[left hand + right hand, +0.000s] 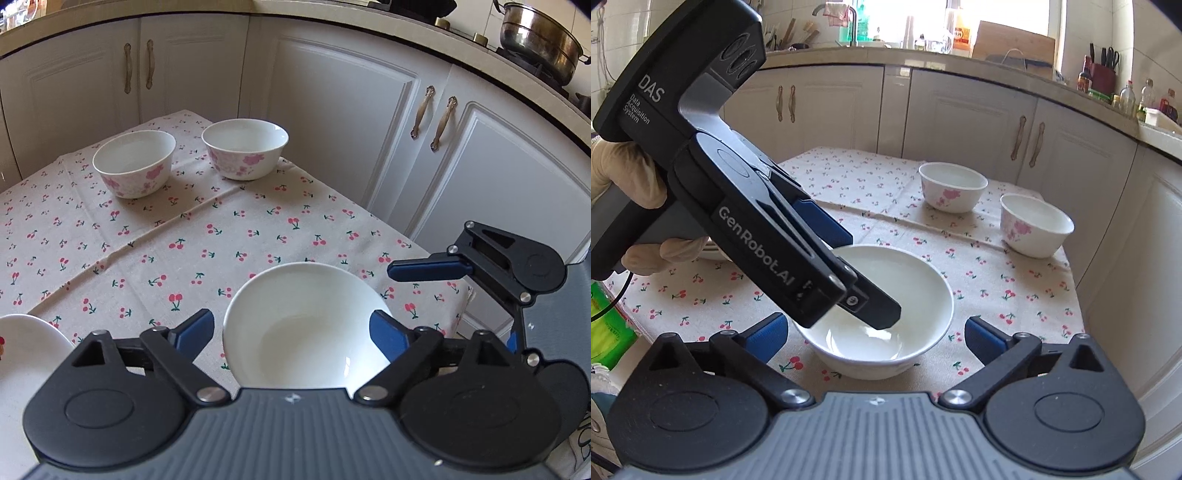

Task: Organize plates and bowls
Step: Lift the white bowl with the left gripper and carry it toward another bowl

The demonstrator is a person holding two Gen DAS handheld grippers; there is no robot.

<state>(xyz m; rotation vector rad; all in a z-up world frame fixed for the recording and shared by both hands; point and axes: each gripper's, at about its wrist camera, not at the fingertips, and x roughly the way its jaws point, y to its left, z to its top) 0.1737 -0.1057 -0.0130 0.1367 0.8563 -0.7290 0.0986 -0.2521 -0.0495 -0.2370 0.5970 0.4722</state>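
- Sitting near the front edge of the table (849, 162), on the cherry-print cloth (221, 236): a plain white bowl (306, 325), upright.
- Hanging over that plain white bowl: the left gripper (291, 332), fingers (195, 330) spread wide to either side of the rim, released and gripping nothing.
- Showing from the right wrist view as tilted steeply down, one dark finger reaching inside the bowl's hollow and the blue-padded one lying outside the far rim; whether either is touching the porcelain, impossible to tell.
- Hovering just in front of the same bowl: the right gripper (875, 338), fingers (986, 339) also wide apart, released, holding nothing.
- Standing side by side toward the far end of the table: two floral bowls, one (133, 162) to the left and one (245, 147) to the right in the left wrist view, close together but not touching.
- Peeking in at the left edge of the left wrist view: part of a white plate (26, 347), near the plain bowl yet apart from it.
- Resting on the stove at upper right: a steel pot (535, 37).
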